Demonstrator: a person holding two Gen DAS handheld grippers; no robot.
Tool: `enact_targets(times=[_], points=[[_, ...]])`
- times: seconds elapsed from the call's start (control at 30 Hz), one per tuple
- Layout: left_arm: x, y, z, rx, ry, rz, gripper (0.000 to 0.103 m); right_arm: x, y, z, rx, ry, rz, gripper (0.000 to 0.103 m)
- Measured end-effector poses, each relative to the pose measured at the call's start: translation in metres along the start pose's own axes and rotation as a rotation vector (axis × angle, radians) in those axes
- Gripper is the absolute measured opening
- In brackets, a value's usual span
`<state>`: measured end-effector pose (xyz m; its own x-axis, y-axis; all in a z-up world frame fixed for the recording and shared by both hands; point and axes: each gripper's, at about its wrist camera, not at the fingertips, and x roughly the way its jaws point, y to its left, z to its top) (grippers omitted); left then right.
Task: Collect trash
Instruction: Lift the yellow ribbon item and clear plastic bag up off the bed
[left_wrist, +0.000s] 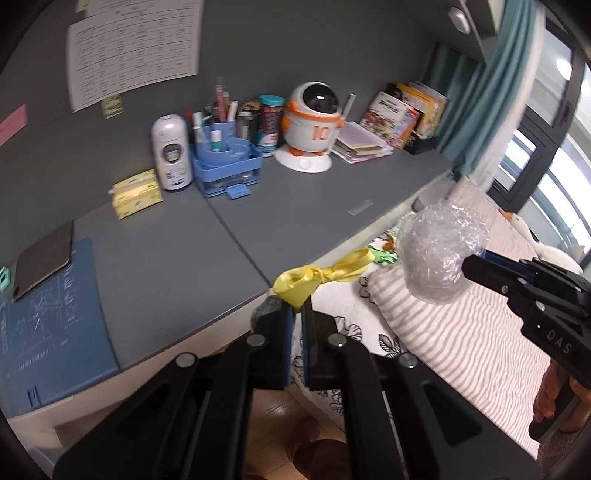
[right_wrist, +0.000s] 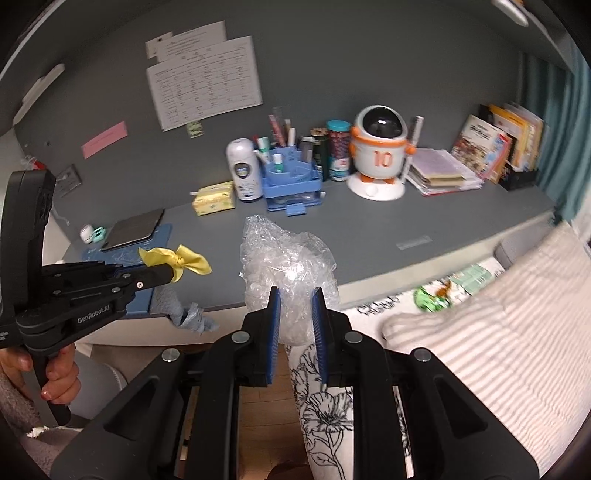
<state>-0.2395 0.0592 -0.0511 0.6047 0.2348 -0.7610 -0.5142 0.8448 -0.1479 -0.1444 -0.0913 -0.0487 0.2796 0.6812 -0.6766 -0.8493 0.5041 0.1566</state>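
Now glossy yellow ribbon (left_wrist: 314, 278) and crinkled clear plastic wad (right_wrist: 288, 273) are pinched.

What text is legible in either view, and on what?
"10": on the robot toy's chest.
"GenRobot.AI": on the left gripper's body, right wrist view.
"DAS": on the right gripper's body, left wrist view; may be cut off.
Wall sheets, pink note, book covers, white bottle, yellow box, blue mat: printed, but too small or blurred to read.

Tissue box (right_wrist: 214, 198) left of organizer (right_wrist: 291, 182), robot toy (right_wrist: 378, 155) right.
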Motion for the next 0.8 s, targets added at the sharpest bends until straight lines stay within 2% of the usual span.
enact_targets(times=[0.1, 0.37, 0.57, 0.8], points=[[0.011, -0.018, 0.008, 0.051, 0.008, -0.048, 0.005, -0.009, -0.016, -0.009, 0.047, -0.003, -0.053, 0.016], [0.043, -0.101, 0.032, 0.184, -0.005, -0.187, 0.005, -0.042, -0.088, -0.023, 0.155, -0.017, -0.197, 0.016], [0.061, -0.164, 0.045, 0.251, -0.01, -0.264, 0.005, -0.058, -0.134, -0.028, 0.193, -0.026, -0.246, 0.016], [0.082, -0.213, 0.051, 0.309, 0.018, -0.314, 0.005, -0.066, -0.181, -0.032, 0.234, -0.035, -0.256, 0.016]])
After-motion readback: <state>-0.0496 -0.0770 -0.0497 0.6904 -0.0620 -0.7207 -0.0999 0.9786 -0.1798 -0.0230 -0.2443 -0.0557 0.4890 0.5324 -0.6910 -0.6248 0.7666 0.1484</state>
